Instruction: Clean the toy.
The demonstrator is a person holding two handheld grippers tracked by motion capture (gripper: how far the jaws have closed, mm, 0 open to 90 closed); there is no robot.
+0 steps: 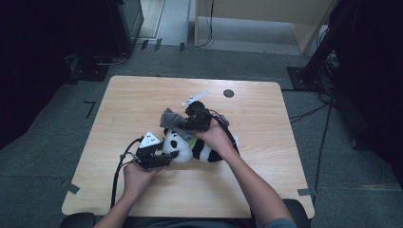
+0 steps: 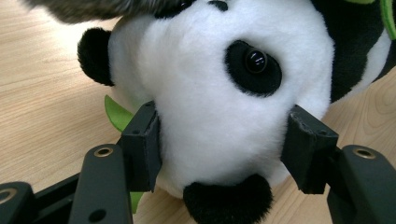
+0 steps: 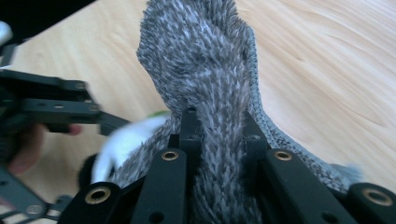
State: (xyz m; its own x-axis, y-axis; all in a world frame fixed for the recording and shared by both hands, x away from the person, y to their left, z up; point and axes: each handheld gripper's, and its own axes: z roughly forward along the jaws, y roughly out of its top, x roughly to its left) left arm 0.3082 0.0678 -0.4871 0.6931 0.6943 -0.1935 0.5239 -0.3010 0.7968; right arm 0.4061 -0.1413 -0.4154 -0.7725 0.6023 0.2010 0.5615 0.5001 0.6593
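Holding the black-and-white plush panda toy (image 2: 219, 107) by its head, our left gripper (image 2: 224, 149) presses both pads into the fur; the panda lies on the light wooden table (image 1: 142, 99), near its middle. Our right gripper (image 3: 219, 126) is clenched on a grey fuzzy knitted cloth (image 3: 201, 60), which hangs just above the panda's head. We judge the next move needs the head kept steady, and the cloth lowered squarely over it without snagging the green leaf (image 2: 119, 114) beside the head.

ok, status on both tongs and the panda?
Left tongs clamped on panda's head. Right tongs shut on grey fuzzy cloth over panda. Nothing in the way.
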